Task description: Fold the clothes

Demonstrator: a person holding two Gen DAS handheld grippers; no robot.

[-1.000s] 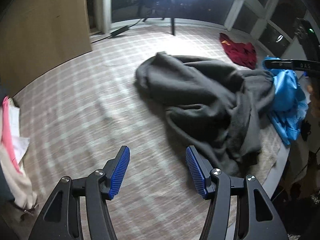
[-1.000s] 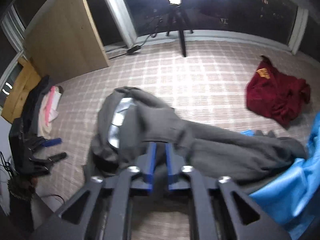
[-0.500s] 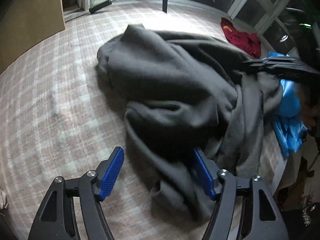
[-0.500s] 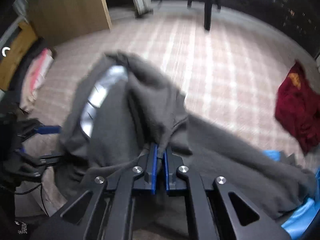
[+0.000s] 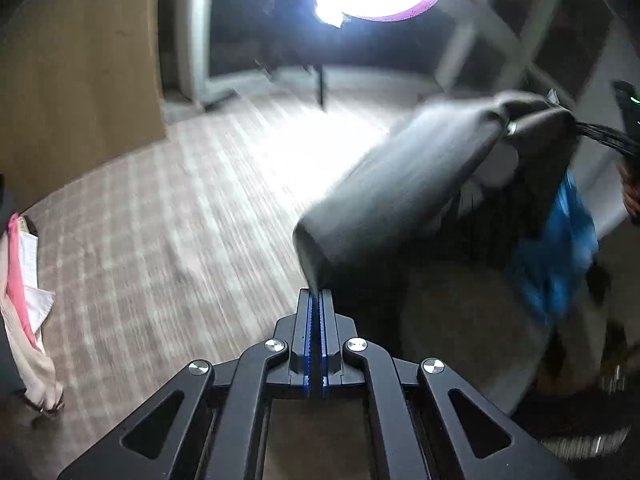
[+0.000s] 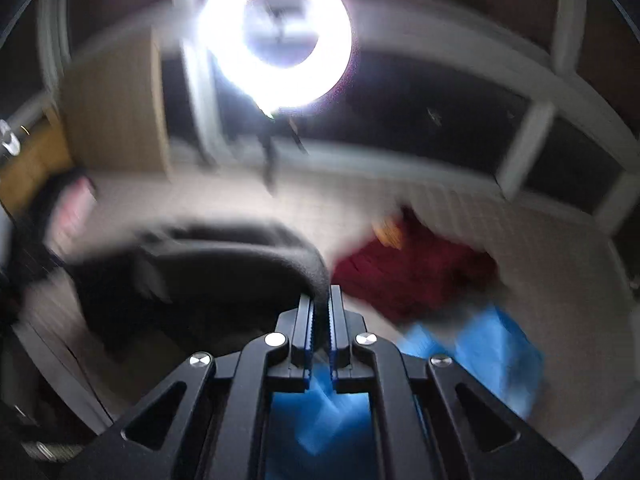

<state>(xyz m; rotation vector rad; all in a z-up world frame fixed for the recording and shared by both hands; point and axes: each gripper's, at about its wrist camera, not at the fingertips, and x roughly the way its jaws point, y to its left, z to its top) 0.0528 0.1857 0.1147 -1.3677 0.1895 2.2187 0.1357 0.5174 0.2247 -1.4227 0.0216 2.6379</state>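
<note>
The sweatshirt [image 5: 400, 200] is charcoal grey, and both the left gripper [image 5: 316, 300] and the right gripper [image 6: 320, 296] are black with blue ribbed pads. The checked cloth [image 5: 160, 220] under the clothes is beige-brown crossed with pale lines. A dark red garment [image 6: 412, 272] with a yellow-orange label, a bright blue garment [image 6: 492, 352] and a pink-and-cream pile [image 5: 20, 280] add the remaining colour.

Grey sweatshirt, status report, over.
Left gripper and right gripper both shut on grey sweatshirt, lifted between them. Blue garment and red garment lie below.
</note>
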